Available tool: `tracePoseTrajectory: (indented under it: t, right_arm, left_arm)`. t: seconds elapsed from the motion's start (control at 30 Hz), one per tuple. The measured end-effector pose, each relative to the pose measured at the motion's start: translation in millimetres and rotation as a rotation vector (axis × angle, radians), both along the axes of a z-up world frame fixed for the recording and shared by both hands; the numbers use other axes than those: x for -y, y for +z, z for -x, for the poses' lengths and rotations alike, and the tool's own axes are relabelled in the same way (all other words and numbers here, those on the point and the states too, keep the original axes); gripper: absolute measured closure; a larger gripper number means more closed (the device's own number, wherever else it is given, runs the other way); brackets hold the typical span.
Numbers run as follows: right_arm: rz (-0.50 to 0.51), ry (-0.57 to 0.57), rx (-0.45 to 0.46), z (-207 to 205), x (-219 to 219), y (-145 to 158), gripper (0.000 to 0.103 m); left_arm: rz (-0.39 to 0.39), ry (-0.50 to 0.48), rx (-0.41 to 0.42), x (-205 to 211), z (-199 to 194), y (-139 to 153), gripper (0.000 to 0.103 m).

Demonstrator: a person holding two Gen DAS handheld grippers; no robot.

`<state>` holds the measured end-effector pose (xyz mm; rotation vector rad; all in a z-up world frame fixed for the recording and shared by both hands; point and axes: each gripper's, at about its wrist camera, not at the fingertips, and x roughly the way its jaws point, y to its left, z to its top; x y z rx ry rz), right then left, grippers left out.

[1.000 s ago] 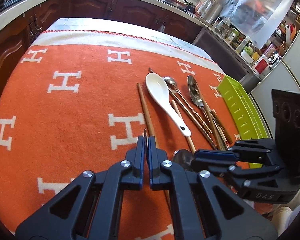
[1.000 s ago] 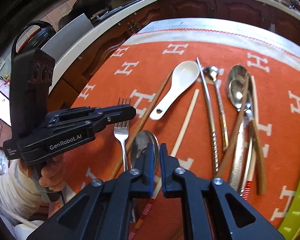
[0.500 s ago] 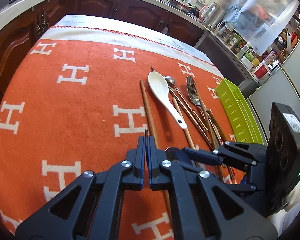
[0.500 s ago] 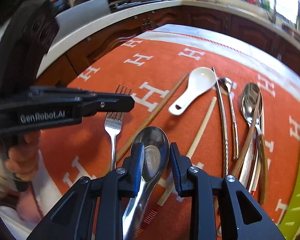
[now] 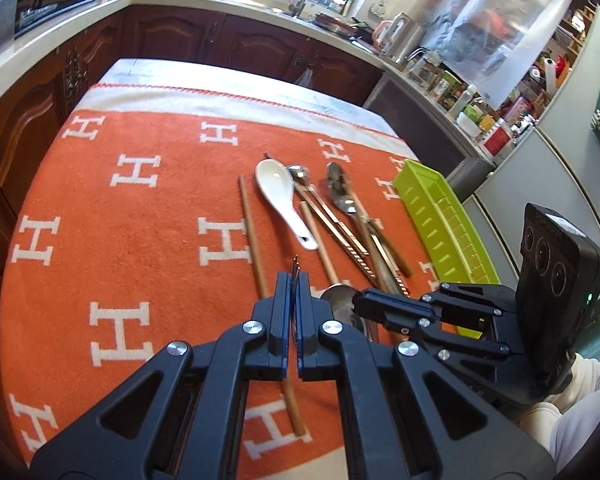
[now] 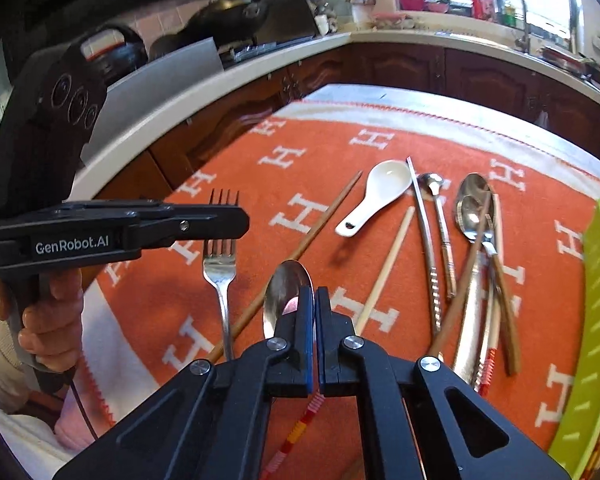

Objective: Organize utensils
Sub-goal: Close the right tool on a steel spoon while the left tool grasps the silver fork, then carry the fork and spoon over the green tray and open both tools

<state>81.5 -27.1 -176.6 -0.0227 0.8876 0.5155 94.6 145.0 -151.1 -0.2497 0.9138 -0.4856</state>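
Note:
My left gripper is shut on a steel fork, held edge-on with its tines past the fingertips and lifted above the orange blanket. My right gripper is shut on a large steel spoon, its bowl sticking out to the left of the fingers. In the left wrist view the right gripper sits just right of mine with the spoon bowl at its tip. A white ceramic spoon, chopsticks and several metal spoons lie in a row on the blanket.
A lime green tray lies along the blanket's right edge; it also shows in the right wrist view. Dark wooden cabinets and a cluttered counter ring the table. The blanket's left half carries no utensils.
My right gripper opened over the large spoon, then shut on it and raised it. My left gripper has lifted the fork higher off the blanket, and both views have pulled back.

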Motion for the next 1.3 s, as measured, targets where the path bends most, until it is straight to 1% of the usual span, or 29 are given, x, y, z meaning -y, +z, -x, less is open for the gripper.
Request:
tracePoseTrajectory:
  t: [0.13,0.23,0.3,0.43,0.57,0.73,0.83,0.9,1.0,1.17,1.3]
  right_arm:
    - [-0.032,-0.046,0.039,16.6,18.3,24.6,0.102]
    - [-0.06,-0.089,0.071,29.3,41.7,47.2,0.102]
    - [-0.063,-0.132,0.105,39.8,60.3,64.1,0.102]
    - [-0.062,-0.224,0.151,56.3,99.6,89.6,0.102]
    - [-0.035,-0.352,0.166,67.0,151.4,99.9,0.102]
    - [0.011,-0.506,0.149,62.8,219.9,96.0,0.102]
    - [0.035,-0.564,0.141,52.2,258.9,87.4,0.102]
    - [0.055,-0.591,0.13,42.6,279.3,80.8,0.102]
    - [0.071,-0.594,0.111,22.4,298.9,69.5,0.102]
    - [0.107,-0.576,0.082,-13.4,313.7,44.9,0.102]
    - [0.099,-0.556,0.041,-43.7,320.0,27.1,0.102]
  left_arm:
    - [-0.001,-0.025,0.024,10.7,11.2,18.9,0.103]
    - [0.011,-0.049,0.037,22.9,17.0,35.3,0.103]
    - [0.02,-0.074,0.052,34.1,18.7,48.4,0.103]
    - [0.036,-0.157,0.099,70.8,19.9,79.0,0.103]
    - [0.02,-0.255,0.141,122.9,15.7,104.9,0.103]
    - [-0.011,-0.36,0.173,190.6,3.3,122.4,0.103]
    - [-0.042,-0.407,0.16,232.3,-13.9,118.8,0.103]
    - [-0.07,-0.422,0.141,254.5,-30.1,111.0,0.103]
    - [-0.113,-0.437,0.098,283.5,-60.0,95.1,0.103]
    - [-0.202,-0.437,0.023,320.6,-107.2,60.9,0.103]
    - [-0.283,-0.413,-0.006,335.6,-129.6,36.1,0.103]
